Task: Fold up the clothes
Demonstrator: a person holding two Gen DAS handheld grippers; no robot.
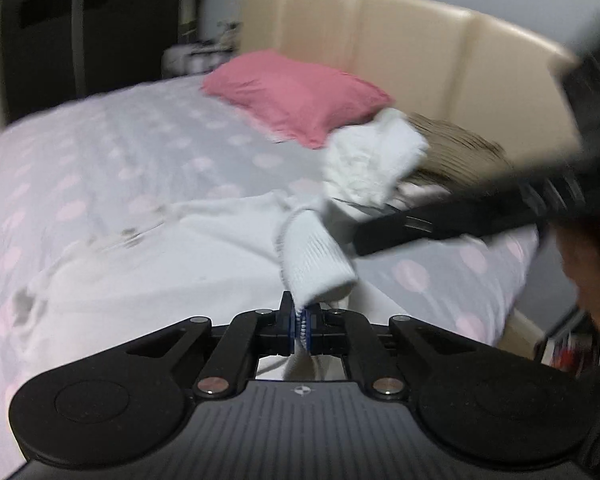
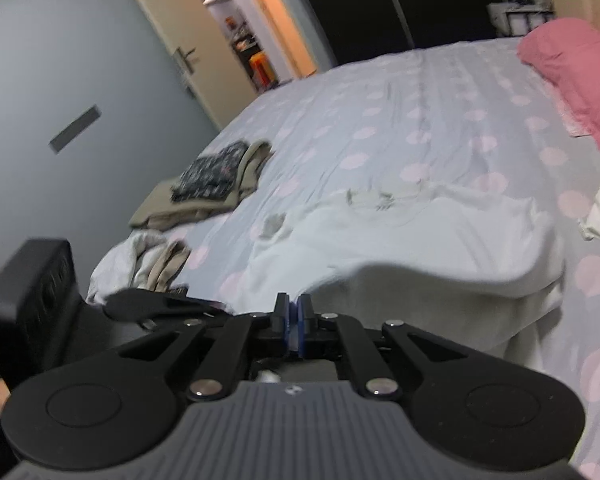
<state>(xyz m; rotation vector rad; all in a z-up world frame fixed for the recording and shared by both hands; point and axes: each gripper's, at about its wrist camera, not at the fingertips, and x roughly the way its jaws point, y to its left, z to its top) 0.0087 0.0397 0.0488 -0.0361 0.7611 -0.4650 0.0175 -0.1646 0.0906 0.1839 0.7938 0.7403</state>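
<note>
A white sweater [image 1: 180, 248] lies spread on the grey bedspread with pink dots [image 1: 100, 140]. My left gripper [image 1: 300, 320] is shut on the sweater's ribbed cuff [image 1: 316, 260], which stands up from the pads and curves back to the garment. The right gripper's fingers [image 1: 400, 228] reach in as a blurred black bar just right of the cuff. In the right wrist view the right gripper [image 2: 294, 320] has its jaws almost together, with a thin pale strip of cloth between the blue pads. The sweater [image 2: 420, 232] rises in a lifted fold just ahead of it.
A pink pillow [image 1: 296, 96] leans on the beige headboard [image 1: 380, 40], with crumpled white clothes [image 1: 368, 160] and a striped beige garment [image 1: 460, 152] beside it. A folded stack [image 2: 216, 180] and loose clothes [image 2: 148, 260] lie by the bed's far-left edge. A door [image 2: 172, 40] stands open beyond.
</note>
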